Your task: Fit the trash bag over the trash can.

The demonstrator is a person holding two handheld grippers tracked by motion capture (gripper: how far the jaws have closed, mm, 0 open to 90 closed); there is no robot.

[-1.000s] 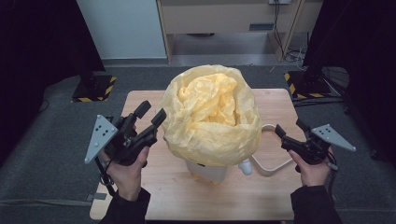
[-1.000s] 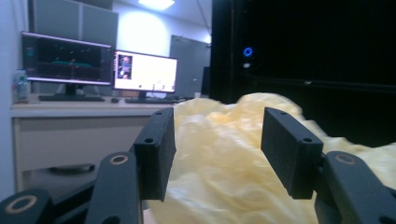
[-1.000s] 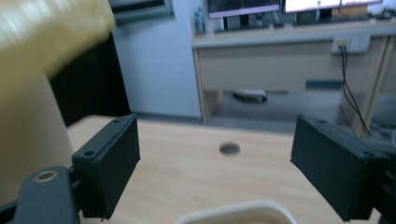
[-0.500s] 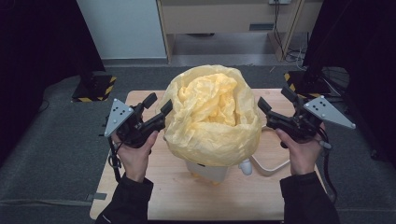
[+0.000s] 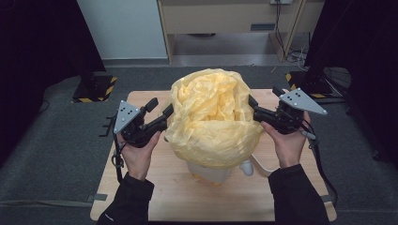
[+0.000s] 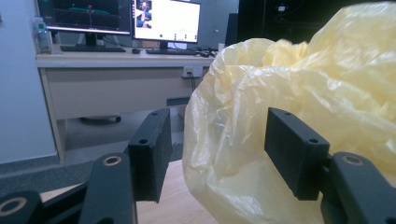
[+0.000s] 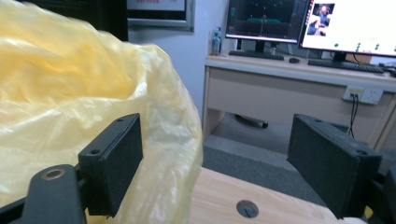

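Yellow bag (image 5: 213, 117) stood puffed up at the centre of the wooden worktop (image 5: 155, 197), draped over a white container (image 5: 209, 171) whose base showed at its 6 o'clock. You held the left gripper (image 5: 162, 117) at the bag's 9 o'clock, jaws apart, with the bag's edge (image 6: 219, 140) between them. You held the right gripper (image 5: 253, 107) at the bag's 3 o'clock, jaws apart, one jaw against the plastic (image 7: 154, 140). A white hose (image 5: 260, 166) lay at the bag's 5 o'clock.

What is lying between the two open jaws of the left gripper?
In the left gripper view, the left gripper has the yellow plastic bag's edge between its open jaws.
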